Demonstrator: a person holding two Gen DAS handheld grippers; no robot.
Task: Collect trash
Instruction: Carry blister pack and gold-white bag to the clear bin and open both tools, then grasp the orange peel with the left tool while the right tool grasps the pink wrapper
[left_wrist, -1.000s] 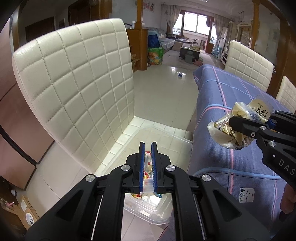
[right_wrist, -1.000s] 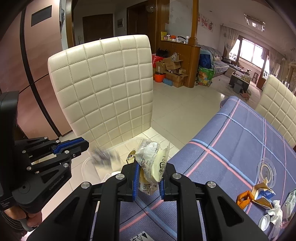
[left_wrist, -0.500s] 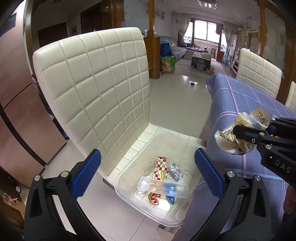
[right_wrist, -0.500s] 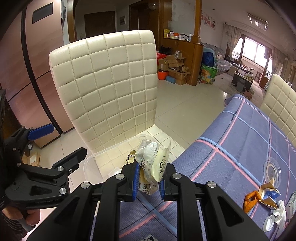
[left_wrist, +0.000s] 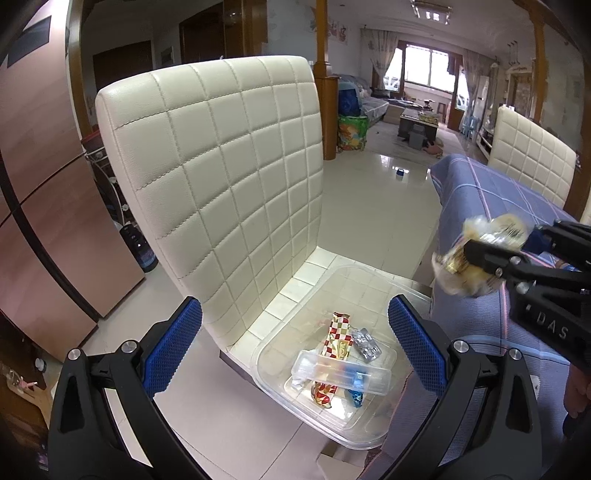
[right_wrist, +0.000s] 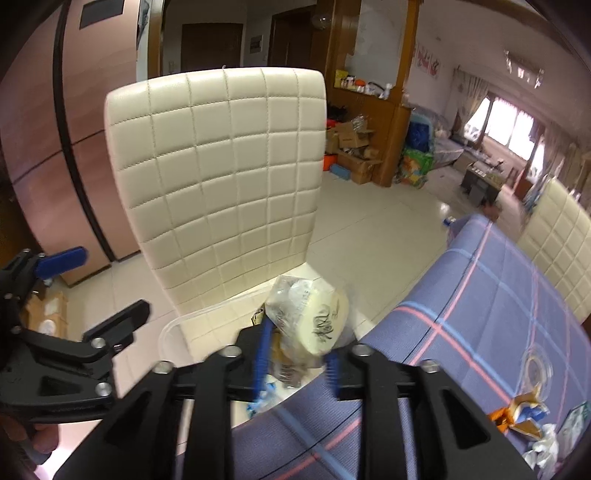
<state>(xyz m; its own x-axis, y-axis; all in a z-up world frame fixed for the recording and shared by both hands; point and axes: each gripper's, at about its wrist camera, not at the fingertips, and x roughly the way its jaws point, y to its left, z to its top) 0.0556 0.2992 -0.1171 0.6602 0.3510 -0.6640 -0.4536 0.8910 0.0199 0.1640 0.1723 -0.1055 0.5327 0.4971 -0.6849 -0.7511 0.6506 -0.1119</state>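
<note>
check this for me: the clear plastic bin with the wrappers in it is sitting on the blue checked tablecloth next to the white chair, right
Not quite. The clear plastic bin with the wrappers sits on the seat of the white quilted chair, not on the blue checked tablecloth. The table stands beside the chair. The left wrist view shows the bin resting on the cushion.

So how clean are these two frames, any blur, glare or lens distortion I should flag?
Left wrist view: sharp on the clear bin and chair back, but the snack wrapper in the right hand-held gripper is smeared; the window is blown out. Right wrist view: that gripper's jaws, just opening around the wrapper, and the tablecloth are motion-blurred. Both show fisheye bending and dark corners.
</note>
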